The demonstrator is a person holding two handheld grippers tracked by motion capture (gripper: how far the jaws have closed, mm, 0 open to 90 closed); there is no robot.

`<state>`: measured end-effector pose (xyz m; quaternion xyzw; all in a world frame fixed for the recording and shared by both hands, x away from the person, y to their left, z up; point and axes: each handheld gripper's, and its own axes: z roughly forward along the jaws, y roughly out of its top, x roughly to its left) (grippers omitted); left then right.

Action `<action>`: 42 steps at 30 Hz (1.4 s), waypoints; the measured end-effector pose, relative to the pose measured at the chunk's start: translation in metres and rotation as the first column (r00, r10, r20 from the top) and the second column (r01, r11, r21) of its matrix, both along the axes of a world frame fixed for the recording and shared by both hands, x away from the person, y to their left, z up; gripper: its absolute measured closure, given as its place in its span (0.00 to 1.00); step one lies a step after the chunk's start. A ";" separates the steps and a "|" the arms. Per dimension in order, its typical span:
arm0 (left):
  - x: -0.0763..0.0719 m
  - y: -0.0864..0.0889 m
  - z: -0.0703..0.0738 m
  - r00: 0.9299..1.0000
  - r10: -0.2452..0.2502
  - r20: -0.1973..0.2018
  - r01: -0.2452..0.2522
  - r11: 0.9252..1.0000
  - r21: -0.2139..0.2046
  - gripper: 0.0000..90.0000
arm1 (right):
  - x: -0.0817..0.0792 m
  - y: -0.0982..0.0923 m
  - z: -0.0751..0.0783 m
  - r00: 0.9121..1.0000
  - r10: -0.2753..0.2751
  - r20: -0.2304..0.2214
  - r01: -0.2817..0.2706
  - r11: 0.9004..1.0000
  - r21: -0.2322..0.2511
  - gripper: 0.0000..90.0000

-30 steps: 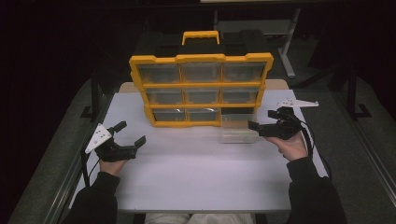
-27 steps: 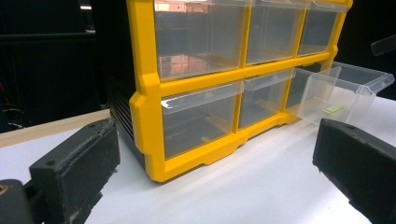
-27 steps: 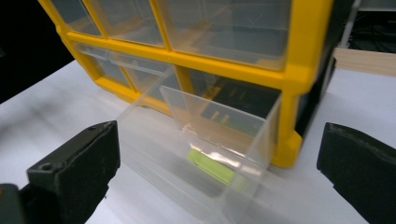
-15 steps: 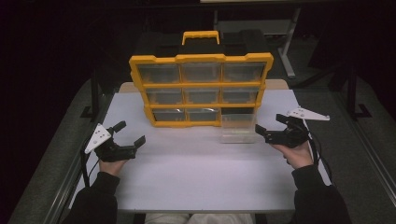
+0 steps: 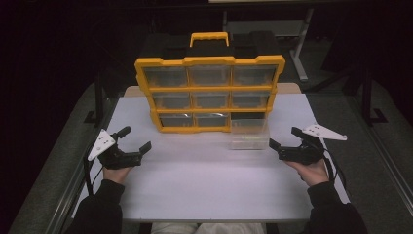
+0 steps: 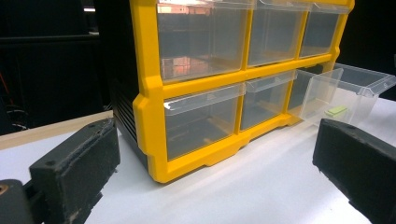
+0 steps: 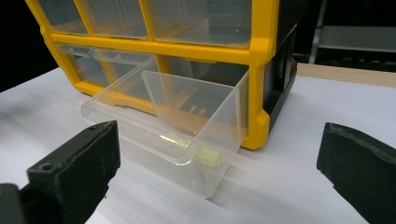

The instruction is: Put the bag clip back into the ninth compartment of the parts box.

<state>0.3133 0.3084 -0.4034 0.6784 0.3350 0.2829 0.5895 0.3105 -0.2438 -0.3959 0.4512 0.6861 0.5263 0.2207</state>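
High view first: a yellow organizer [image 5: 209, 92] with nine clear compartments stands upright at the back of the white table [image 5: 209, 190], and its bottom-right drawer [image 5: 249, 132] is pulled out onto the table in front of its empty slot. The right gripper [image 5: 281, 148] sits just beside that drawer, jaws apart and holding nothing; the left gripper [image 5: 135, 140] rests well apart from it near the table's left edge, jaws also spread and empty. Left gripper view: the organizer's corner [image 6: 149, 116] is close ahead, the other drawers sit flush, and the drawn-out drawer [image 6: 343, 93] shows a small pale green piece [image 6: 336, 111] lying on its floor. Right gripper view: the drawer [image 7: 187, 126] faces the open jaws, tipped slightly forward with its back end at the slot, the green piece [image 7: 205, 156] near its front wall. Judging from this, the pulling-out is done; whether the piece is to be taken out or the drawer pushed home is what remains.
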 end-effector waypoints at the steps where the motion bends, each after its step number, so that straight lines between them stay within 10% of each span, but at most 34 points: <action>1: 0.000 0.000 0.000 1.000 -0.001 -0.001 0.001 1.000 0.001 0.00 | -0.001 0.000 -0.001 1.000 0.004 0.004 -0.004 1.000 -0.002 0.00; 42: 0.000 -0.001 -0.001 1.000 -0.010 -0.009 0.010 1.000 0.003 0.00 | -0.033 0.011 -0.028 0.993 0.011 0.114 -0.007 0.999 -0.036 0.00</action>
